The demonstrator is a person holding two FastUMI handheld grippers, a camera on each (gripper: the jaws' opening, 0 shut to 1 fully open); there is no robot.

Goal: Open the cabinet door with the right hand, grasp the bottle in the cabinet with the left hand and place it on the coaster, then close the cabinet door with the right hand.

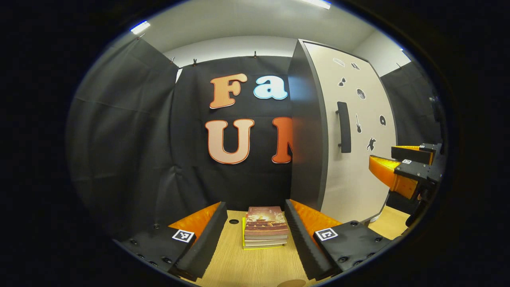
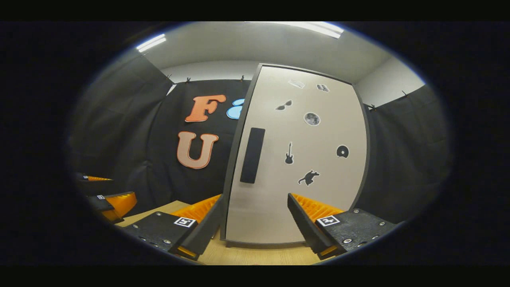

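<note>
In the left gripper view, the left claw (image 1: 255, 235) is spread wide and empty above the wooden worktop (image 1: 255, 267), with a stack of books (image 1: 265, 227) lying between and beyond its fingers. The cabinet (image 1: 310, 131) stands to the right, its door (image 1: 358, 135) shut flush and the dark handle (image 1: 344, 126) untouched. The right claw (image 1: 402, 167) hangs near the door's right side, holding nothing. The bottle is presumably behind the door, so its place cannot be told; a brown round edge at the bottom of the worktop may be the coaster (image 1: 292, 283)

In the right gripper view, the right claw (image 2: 255, 223) is also spread, facing the door (image 2: 303, 159) with the handle (image 2: 252, 155) just above its left finger, apart from both. The left claw (image 2: 109, 199) sits far left. By the look of it nothing is done yet: opening, fetching, placing and closing all remain
</note>
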